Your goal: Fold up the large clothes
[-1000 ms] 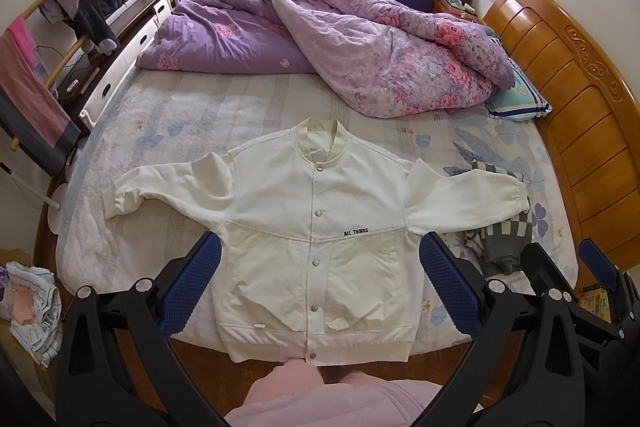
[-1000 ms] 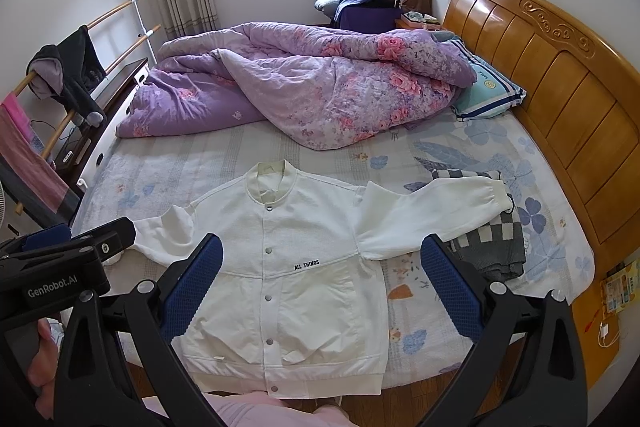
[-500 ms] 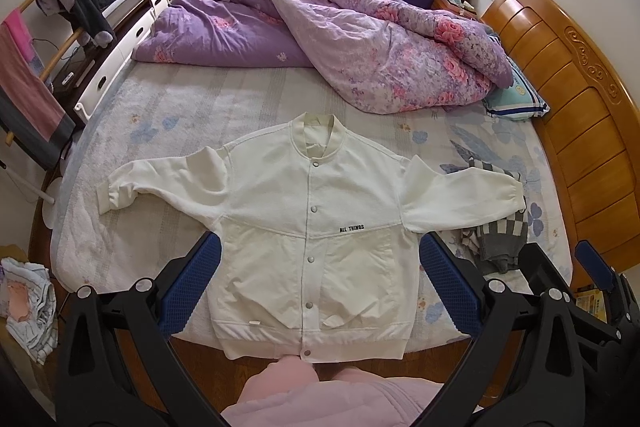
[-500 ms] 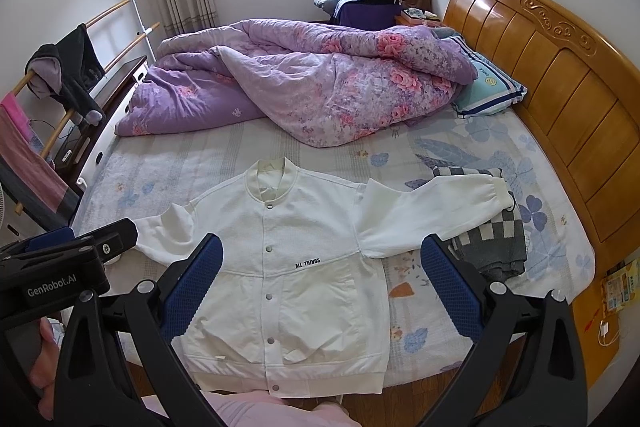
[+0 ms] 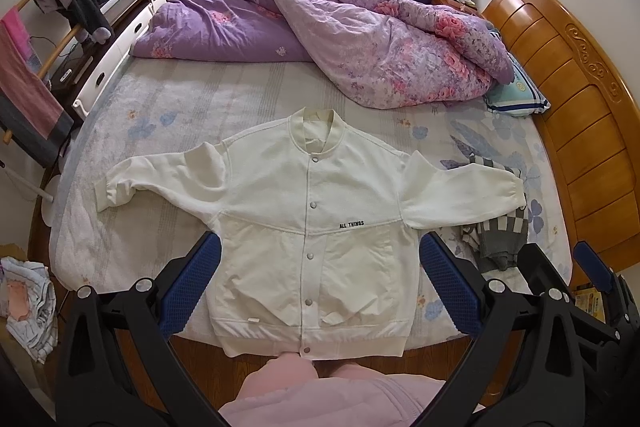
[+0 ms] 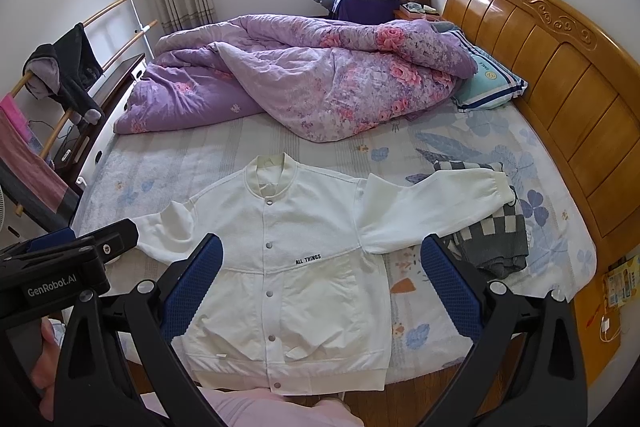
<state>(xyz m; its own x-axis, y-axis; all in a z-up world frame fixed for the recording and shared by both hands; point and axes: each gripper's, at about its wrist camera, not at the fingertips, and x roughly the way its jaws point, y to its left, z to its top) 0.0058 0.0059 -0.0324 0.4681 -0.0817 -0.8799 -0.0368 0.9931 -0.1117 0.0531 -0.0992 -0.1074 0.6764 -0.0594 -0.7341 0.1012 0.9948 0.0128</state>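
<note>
Through the left wrist camera I see my left gripper (image 5: 320, 283) spread wide and empty above the white jacket (image 5: 308, 227), which lies face up, buttoned, sleeves out, at the near edge of the bed (image 5: 192, 107). The right wrist camera shows my right gripper (image 6: 322, 285) likewise spread, holding nothing, over the same jacket; its right sleeve rests on a checked garment (image 6: 496, 243).

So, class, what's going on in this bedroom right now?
A person is about to fold a white jacket, which lies front-up and snapped shut on the bed, sleeves spread out. The left gripper and right gripper both hang open above its lower half, touching nothing. The jacket's one sleeve rests on a checked garment. A purple quilt is heaped behind. No fold is made yet.
</note>
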